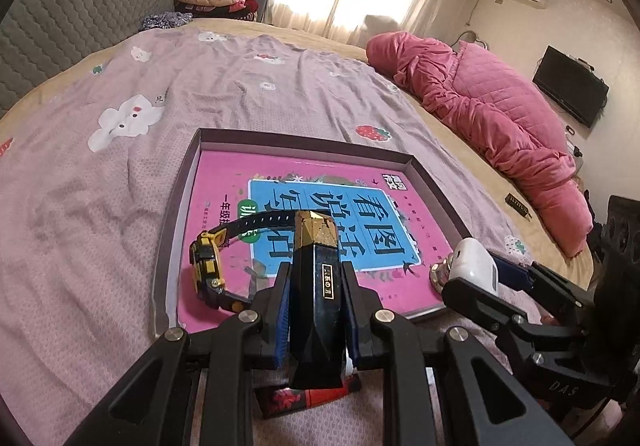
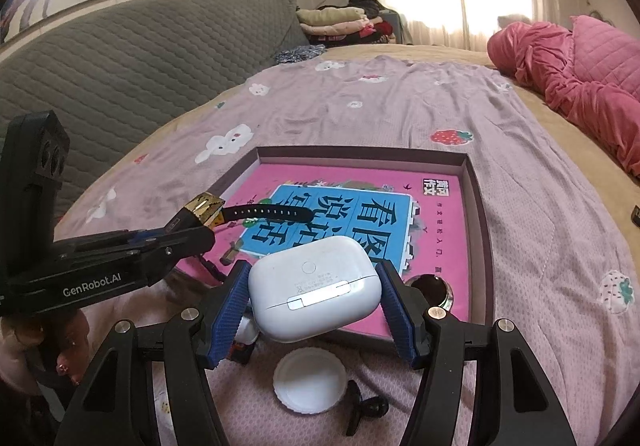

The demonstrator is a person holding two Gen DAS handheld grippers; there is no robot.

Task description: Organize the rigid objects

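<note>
A shallow dark-rimmed tray (image 1: 304, 142) lies on the bed with a pink and blue book (image 1: 332, 206) flat inside it. My left gripper (image 1: 316, 266) is shut on a dark blue faceted tube with a gold cap (image 1: 316, 286), held over the tray's near left part. A yellow and black watch (image 1: 206, 262) rests in the tray just left of the tube. My right gripper (image 2: 316, 274) is shut on a white earbud case (image 2: 316, 286) above the tray's near edge (image 2: 476, 206). A small round jar with a dark top (image 2: 432, 288) sits in the tray's near right corner.
On the lilac sheet in front of the tray lie a white round lid (image 2: 310, 380), a small black piece (image 2: 366, 406) and a red and black box (image 1: 304, 398). A pink quilt (image 1: 500, 118) is heaped at the right, and a grey headboard (image 2: 120, 66) stands at the left.
</note>
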